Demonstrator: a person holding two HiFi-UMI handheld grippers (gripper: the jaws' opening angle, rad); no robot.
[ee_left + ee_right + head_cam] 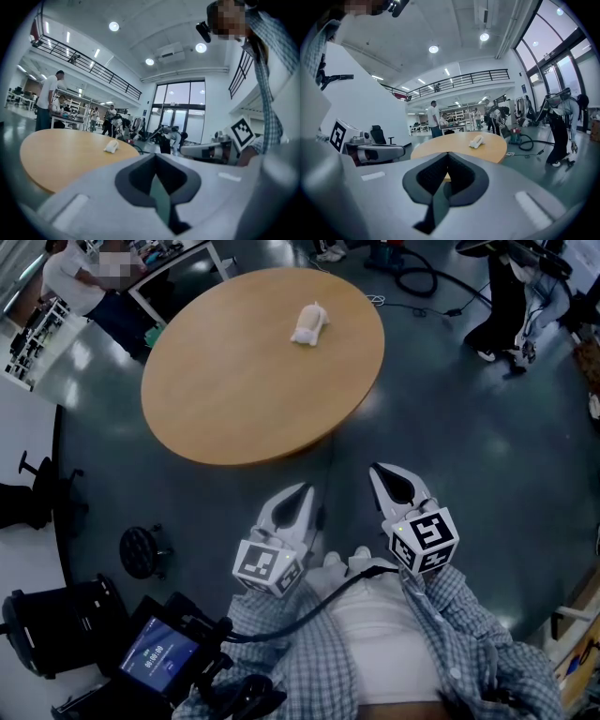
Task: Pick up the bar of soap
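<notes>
Round desk (pixel 234 399) w/ soap bar (pixel 308 324) on far side; left gripper (pixel 302 491) & right gripper (pixel 382 471) fingers pressed together, empty

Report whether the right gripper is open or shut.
Shut: the right gripper shows jaws meeting at the tips, nothing between; the bar of soap lies on the round table.

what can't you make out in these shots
- bar of soap: too small and far away in every view to tell its surface, wrapping or print.
- table: its base is hidden under its own top in the head view. In the right gripper view the right hand-held gripper covers its near edge.
- people at the benches: too small in the left gripper view to tell what they are doing.
</notes>
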